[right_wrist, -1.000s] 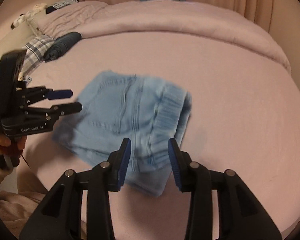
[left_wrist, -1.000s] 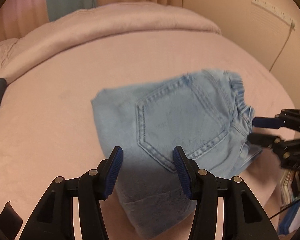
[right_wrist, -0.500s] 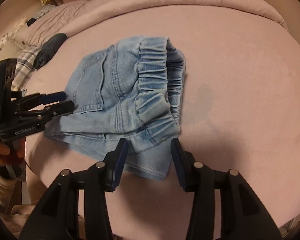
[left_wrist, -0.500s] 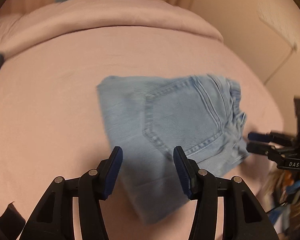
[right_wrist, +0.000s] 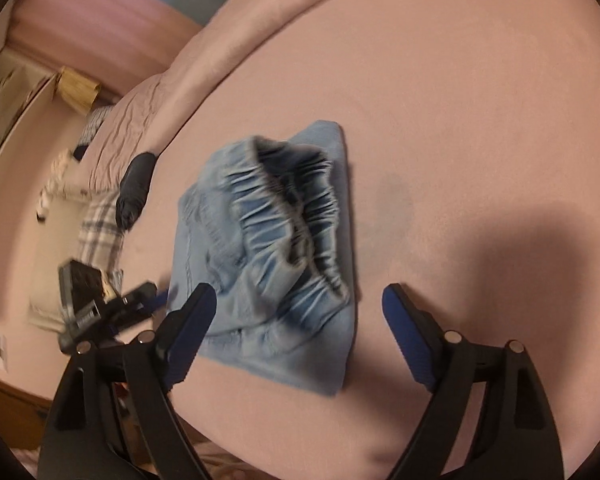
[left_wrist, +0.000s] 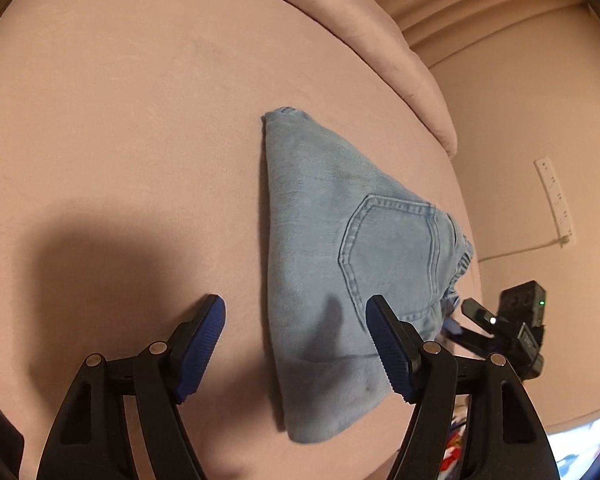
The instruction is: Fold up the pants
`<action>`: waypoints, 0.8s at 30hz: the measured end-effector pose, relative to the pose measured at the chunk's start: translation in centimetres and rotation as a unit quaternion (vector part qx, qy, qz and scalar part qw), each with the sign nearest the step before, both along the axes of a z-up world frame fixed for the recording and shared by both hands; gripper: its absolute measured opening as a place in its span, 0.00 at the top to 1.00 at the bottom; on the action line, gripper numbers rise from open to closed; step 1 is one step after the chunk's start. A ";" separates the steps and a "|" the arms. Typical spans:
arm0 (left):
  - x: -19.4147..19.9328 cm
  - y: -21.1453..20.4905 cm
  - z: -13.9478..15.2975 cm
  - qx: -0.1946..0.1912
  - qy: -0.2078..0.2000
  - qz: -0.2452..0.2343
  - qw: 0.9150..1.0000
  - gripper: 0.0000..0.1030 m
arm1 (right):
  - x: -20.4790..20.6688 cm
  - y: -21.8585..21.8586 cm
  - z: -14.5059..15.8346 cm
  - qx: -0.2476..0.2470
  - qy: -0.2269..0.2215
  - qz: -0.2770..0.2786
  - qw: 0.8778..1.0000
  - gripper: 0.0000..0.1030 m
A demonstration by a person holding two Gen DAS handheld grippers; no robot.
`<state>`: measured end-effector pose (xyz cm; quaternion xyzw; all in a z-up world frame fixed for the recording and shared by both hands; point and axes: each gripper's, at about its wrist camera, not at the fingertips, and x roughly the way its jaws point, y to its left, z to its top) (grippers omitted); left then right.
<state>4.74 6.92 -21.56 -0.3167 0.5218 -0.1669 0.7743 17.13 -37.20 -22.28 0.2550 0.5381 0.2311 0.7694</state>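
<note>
Light blue denim pants (left_wrist: pixel 320 240) lie folded into a small packet on the pink bed (left_wrist: pixel 120 140), back pocket up. My left gripper (left_wrist: pixel 296 320) hovers over their near end. Its jaws are opening, and the pads are not pressing on the cloth. In the right wrist view the gathered elastic waistband of the pants (right_wrist: pixel 268 240) faces me. My right gripper (right_wrist: pixel 300 304) straddles that end with its jaws opening wide, and neither pad presses the denim. Each gripper shows in the other's view: the right gripper (left_wrist: pixel 480 320) at the pants' waist end, the left gripper (right_wrist: pixel 140 300) at the far side.
A thick folded duvet (left_wrist: pixel 380 40) runs along the back of the bed. A dark rolled garment (right_wrist: pixel 134 188) and a plaid cloth (right_wrist: pixel 100 228) lie near the bed's left side. A power strip (left_wrist: pixel 556 200) is on the wall. The bed's near edge is just below the grippers.
Both grippers' jaws have spread much wider. Both views have rolled and come lower toward the bed. The pants have kept their folded shape on the cover.
</note>
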 end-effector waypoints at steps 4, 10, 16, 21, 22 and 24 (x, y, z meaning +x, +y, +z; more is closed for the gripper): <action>1.0 0.2 -0.8 -0.039 0.005 0.000 0.999 0.30 | 0.7 0.6 -0.2 0.013 0.003 -0.001 1.000 0.16; 1.9 0.1 -1.0 -0.057 0.000 -0.002 0.998 0.30 | 1.6 0.5 -0.6 0.018 0.013 0.013 1.000 0.10; 1.6 -0.4 -0.6 -0.036 -0.016 -0.017 0.999 0.30 | 1.4 1.0 -0.4 -0.001 -0.006 0.041 0.999 0.06; 1.9 -0.8 -0.6 0.003 -0.020 -0.027 0.999 0.51 | 0.9 1.8 -0.6 -0.017 -0.022 0.054 0.998 0.23; 2.0 -0.8 -0.8 0.005 -0.017 -0.028 0.999 0.59 | 0.7 1.7 -0.6 -0.020 -0.027 0.053 0.998 0.29; 2.0 -0.7 -0.8 0.004 -0.015 -0.029 0.999 0.60 | 0.4 1.3 -0.7 -0.013 -0.028 0.052 0.998 0.36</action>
